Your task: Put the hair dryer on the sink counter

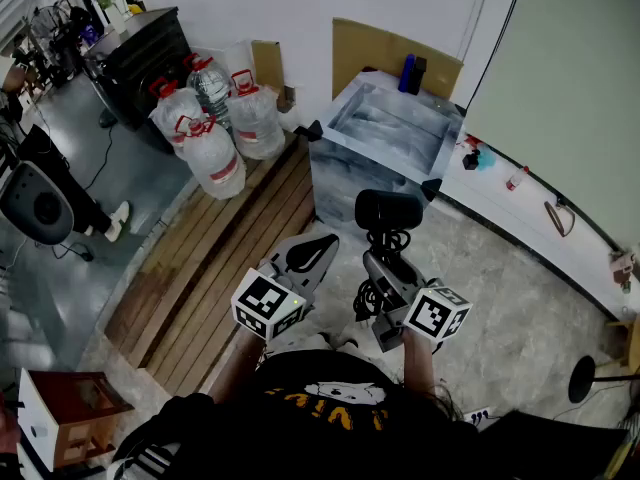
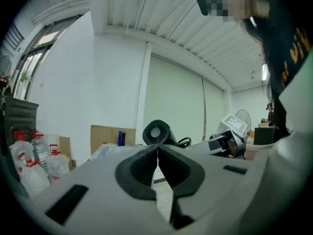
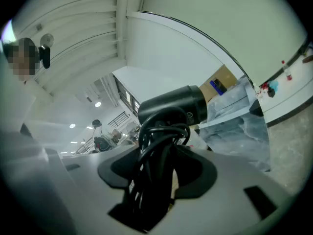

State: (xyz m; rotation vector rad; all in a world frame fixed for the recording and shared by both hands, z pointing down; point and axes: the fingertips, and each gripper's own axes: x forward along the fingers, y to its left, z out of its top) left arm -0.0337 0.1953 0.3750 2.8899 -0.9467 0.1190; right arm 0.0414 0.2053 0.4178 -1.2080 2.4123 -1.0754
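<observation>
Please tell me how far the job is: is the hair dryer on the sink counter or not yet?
Done: the hair dryer is picked up; the right gripper has its jaws closed on its handle and wound cord. In hand: it hangs in the air, short of the sink counter; the left gripper is shut and empty. Left: carry it over, set it down, open the jaws.

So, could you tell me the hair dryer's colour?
The hair dryer is black; clearest in right gripper view.
</observation>
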